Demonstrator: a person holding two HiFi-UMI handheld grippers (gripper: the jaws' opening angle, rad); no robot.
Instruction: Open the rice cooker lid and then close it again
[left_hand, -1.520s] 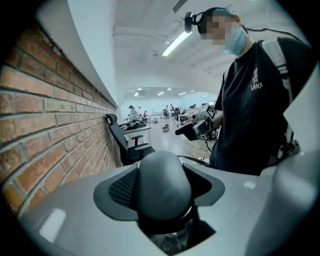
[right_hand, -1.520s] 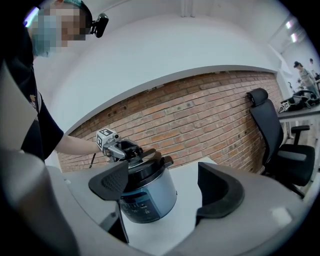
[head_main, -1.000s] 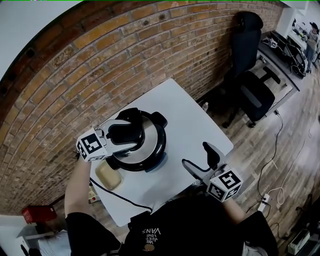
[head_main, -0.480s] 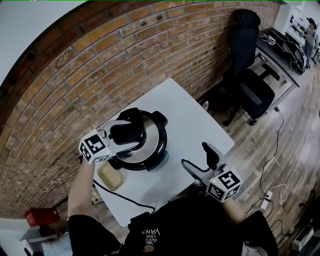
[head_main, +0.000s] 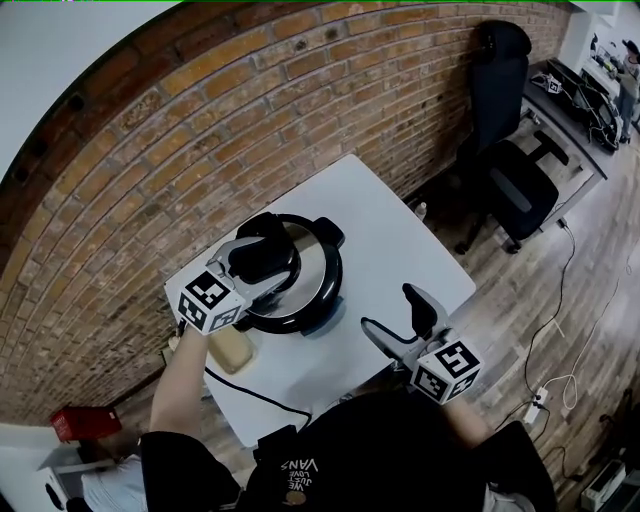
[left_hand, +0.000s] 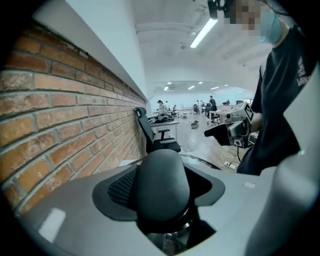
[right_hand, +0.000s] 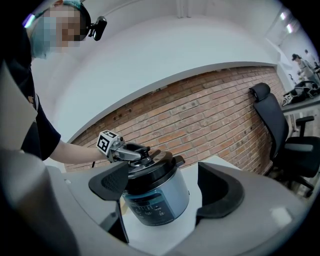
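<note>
The rice cooker (head_main: 300, 285) stands on the white table (head_main: 390, 250) with its steel lid down and a black handle (head_main: 270, 252) on top. My left gripper (head_main: 258, 262) reaches in from the left and is shut on that handle. In the left gripper view the rounded handle (left_hand: 161, 175) fills the gap between the jaws. My right gripper (head_main: 395, 318) hovers open and empty over the table's front edge, apart from the cooker. From the right gripper view the rice cooker (right_hand: 156, 200) shows between the open jaws, with the left gripper (right_hand: 131, 151) on its lid.
A tan block (head_main: 230, 350) lies on the table left of the cooker, and a black cord (head_main: 250, 392) runs off the front edge. A brick wall (head_main: 200, 130) backs the table. A black office chair (head_main: 510, 180) stands at the right.
My left gripper has rolled and swung around the handle, its marker cube shifting right and down in the head view. The right gripper has stayed nearly still.
</note>
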